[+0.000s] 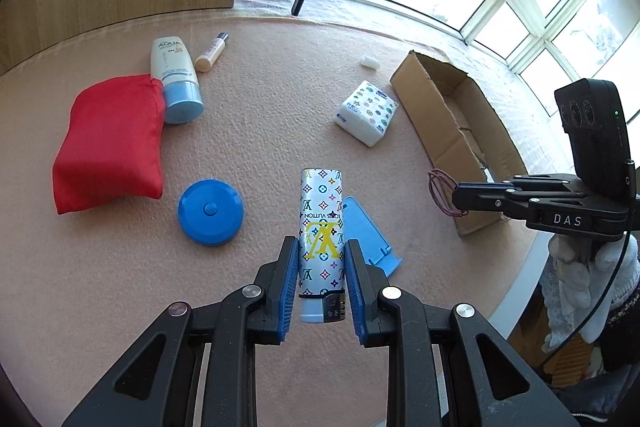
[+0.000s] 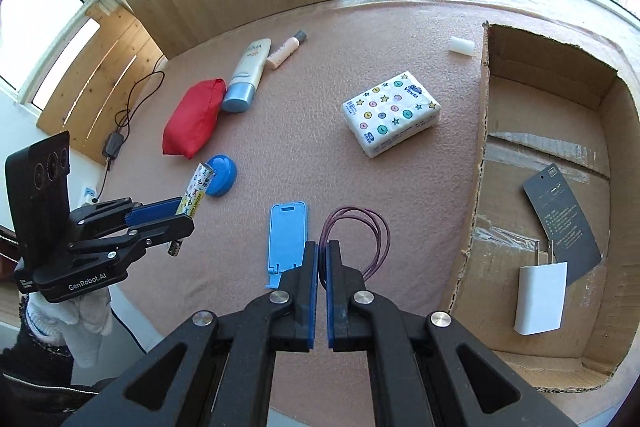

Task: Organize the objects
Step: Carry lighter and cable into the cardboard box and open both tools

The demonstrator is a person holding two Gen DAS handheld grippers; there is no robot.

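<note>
Patterned tube (image 1: 321, 227) clamped in my left gripper (image 1: 322, 259), lifted above the table.
Right gripper (image 2: 322, 259) pinches a purple cord loop (image 2: 362, 231); next, both go into the cardboard box (image 2: 484, 107) at the table's right edge.

Charger (image 2: 540, 299) in box (image 2: 486, 131); tissues (image 2: 390, 113) left.

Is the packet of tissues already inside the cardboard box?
No, the tissue packet lies on the pink table cover outside the cardboard box, which holds only a white charger and a dark card.
</note>
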